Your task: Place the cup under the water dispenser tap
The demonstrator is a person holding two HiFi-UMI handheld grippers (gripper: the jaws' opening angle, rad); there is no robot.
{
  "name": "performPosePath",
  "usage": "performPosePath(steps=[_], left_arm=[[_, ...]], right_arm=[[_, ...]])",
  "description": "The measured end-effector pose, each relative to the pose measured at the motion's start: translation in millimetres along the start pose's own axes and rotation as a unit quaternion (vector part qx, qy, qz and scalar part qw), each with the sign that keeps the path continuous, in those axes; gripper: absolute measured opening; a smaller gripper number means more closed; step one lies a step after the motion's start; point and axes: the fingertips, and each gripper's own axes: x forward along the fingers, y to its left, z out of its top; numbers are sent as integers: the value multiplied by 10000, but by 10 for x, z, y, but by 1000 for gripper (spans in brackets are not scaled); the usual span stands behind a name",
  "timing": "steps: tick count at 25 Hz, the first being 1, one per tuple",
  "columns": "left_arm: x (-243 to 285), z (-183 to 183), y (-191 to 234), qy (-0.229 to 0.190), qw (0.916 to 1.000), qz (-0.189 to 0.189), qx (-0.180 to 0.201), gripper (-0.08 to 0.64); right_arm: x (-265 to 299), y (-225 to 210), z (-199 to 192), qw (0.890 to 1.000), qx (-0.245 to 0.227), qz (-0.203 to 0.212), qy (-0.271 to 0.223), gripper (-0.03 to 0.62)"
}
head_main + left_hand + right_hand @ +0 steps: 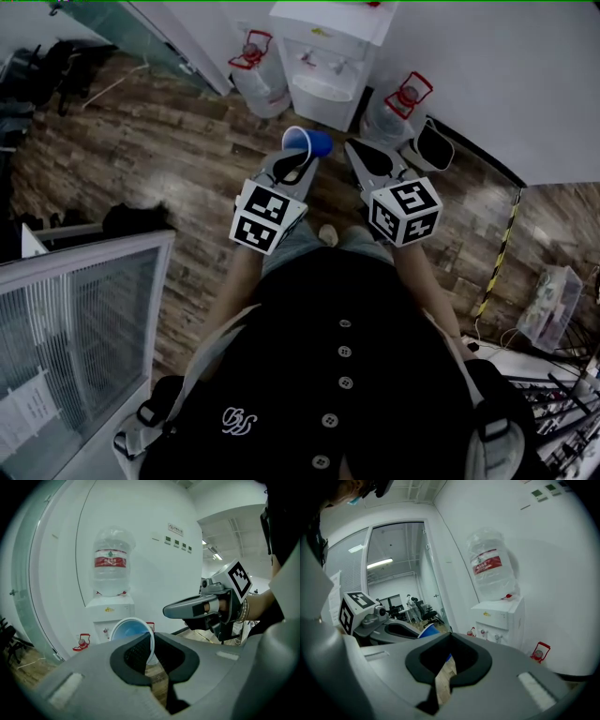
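**Blue cup in the left grip, short of the dispenser**

Clamped on the blue cup [132, 633]: left gripper [151, 651], one pad inside the mouth and the other outside, pinching the white-rimmed wall; cup tipped on its side, mouth toward that gripper's camera, base pointing off toward the water dispenser [110, 616]; carried in the air above the wooden floor [159, 150], in front of the dispenser and apart from it, not under the taps [489, 635].

Just beside, on the person's right: right gripper [449, 645], jaw tips together and nothing gripped; through the slit behind the tips, only floor planks and a sliver of the blue cup; marker cubes [267, 217] of both grippers side by side in the head view.

Beyond, against the white wall [154, 573]: white dispenser with a clear bottle [111, 559], red-labelled, upended on top; two small taps on its front; spare bottles [259, 82] with red handles on the floor at either side.

Farther out in the head view: glass partition [84, 309] at the left; yellow-and-black striped strip [502, 253] at the right.
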Motion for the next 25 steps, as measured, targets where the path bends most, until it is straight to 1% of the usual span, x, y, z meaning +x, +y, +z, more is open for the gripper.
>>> performPosePath(steps=[6,15,22,25], left_arm=[[261,114,425,160,9991,-331,231,21],[570,74,953,575,9950,-653,486,21],[883,-34,1276,891,9872,-1074,772,21],[1044,-130,1306,987,9832,-1275,857,21]], right_arm=[[430,-185,128,9997,133,-206,46,0],[989,-383,162,9984,372,-414,117,0],[1401,-669,97,9951,588,-761,250,0],[1519,-772,42,9931,664,-922,303,0]])
